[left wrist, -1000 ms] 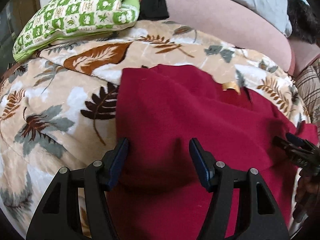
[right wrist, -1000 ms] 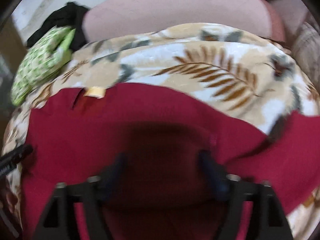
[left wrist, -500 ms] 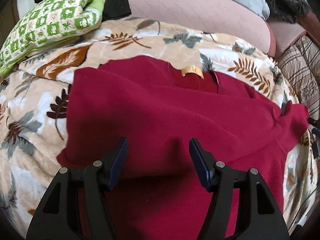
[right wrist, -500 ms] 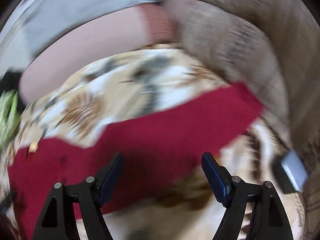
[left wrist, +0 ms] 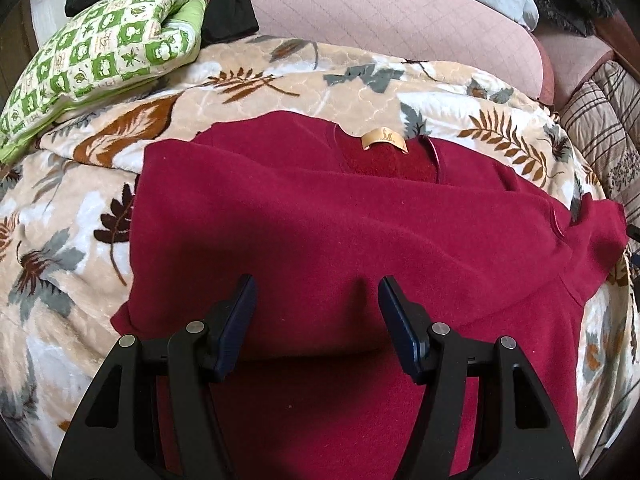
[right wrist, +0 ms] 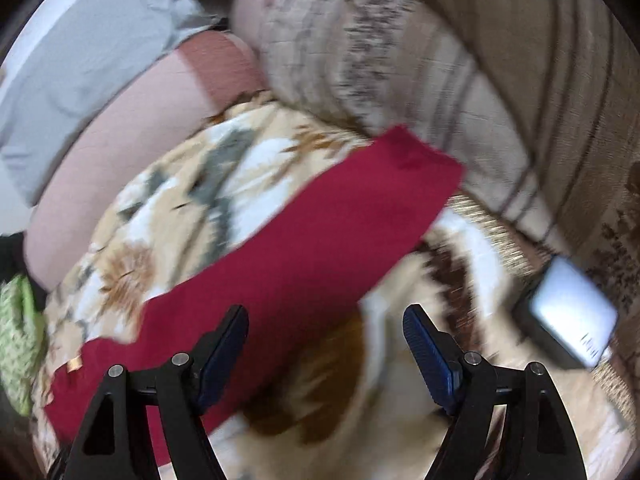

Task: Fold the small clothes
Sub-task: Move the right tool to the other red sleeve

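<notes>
A soft, fuzzy crimson fleece sweater point(left wrist: 344, 232) lies spread on the plush beige leaf-print blanket point(left wrist: 64, 216). Left tongs point(left wrist: 314, 312) and right tongs point(right wrist: 324, 340) hover agape, gripping nothing.

sweater point(left wrist: 340, 232): dark red; blanket point(left wrist: 72, 216): beige, leaf print; pillow point(left wrist: 104, 52): green-white check

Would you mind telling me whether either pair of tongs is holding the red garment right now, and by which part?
Nothing is held. The left tongs and right tongs stand open above the red garment, gripping none of it.
</notes>
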### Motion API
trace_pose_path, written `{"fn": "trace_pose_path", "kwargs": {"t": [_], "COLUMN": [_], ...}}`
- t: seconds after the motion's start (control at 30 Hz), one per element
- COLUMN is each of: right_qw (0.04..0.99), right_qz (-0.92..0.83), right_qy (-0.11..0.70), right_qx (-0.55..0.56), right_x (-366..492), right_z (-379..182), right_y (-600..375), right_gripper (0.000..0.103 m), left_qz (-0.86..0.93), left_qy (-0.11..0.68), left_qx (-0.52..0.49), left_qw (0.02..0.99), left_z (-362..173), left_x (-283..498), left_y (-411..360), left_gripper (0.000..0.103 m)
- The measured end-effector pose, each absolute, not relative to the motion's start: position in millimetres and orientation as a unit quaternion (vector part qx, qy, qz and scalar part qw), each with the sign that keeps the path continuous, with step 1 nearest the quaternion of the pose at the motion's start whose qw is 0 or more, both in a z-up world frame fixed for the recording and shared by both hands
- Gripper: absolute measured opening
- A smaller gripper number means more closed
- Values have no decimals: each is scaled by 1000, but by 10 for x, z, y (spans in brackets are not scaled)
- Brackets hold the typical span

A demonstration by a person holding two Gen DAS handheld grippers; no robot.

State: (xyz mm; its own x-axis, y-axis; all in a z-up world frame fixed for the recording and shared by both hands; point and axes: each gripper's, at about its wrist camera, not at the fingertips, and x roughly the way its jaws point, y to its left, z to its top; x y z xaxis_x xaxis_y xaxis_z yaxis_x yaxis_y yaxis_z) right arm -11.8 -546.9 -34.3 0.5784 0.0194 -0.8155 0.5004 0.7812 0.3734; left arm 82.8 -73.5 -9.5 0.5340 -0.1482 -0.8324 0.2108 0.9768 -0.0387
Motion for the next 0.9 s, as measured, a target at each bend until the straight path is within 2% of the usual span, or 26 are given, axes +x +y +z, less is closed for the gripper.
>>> {"fn": "trace_pose_path", "kwargs": {"t": [0.23, 0.33, 0.47, 0.67, 0.77, 0.9], "right_qw": [864, 857, 844, 811, 820, 807], "right_qz": [-106, -122, -185, -232, -219, -236], "right_qy": [444, 444, 434, 407, 395, 419], "right_qx": [212, 229, 254, 350, 352, 343], "right_x": [75, 39, -149, -283, -178, 14], "right_z": [-164, -246, -370, -622, -607, -634], "right_y": [-4879, -5034, -5494, -6183, -6245, -6222], "right_gripper": [78, 77, 78, 78, 78, 78], "left_qz": [-97, -93, -102, -108, -113, -119], "left_qy": [480, 500, 489, 493, 499, 500], "left_qx": [23, 39, 61, 11, -3, 4], "left_qw": [872, 860, 864, 863, 859, 858], "left_z": [-132, -292, -277, -124, -82, -60], "left_x": [897, 954, 913, 960, 973, 922], "left_y": [-704, -763, -823, -683, -670, -686], "left_gripper": [63, 63, 63, 63, 63, 63]}}
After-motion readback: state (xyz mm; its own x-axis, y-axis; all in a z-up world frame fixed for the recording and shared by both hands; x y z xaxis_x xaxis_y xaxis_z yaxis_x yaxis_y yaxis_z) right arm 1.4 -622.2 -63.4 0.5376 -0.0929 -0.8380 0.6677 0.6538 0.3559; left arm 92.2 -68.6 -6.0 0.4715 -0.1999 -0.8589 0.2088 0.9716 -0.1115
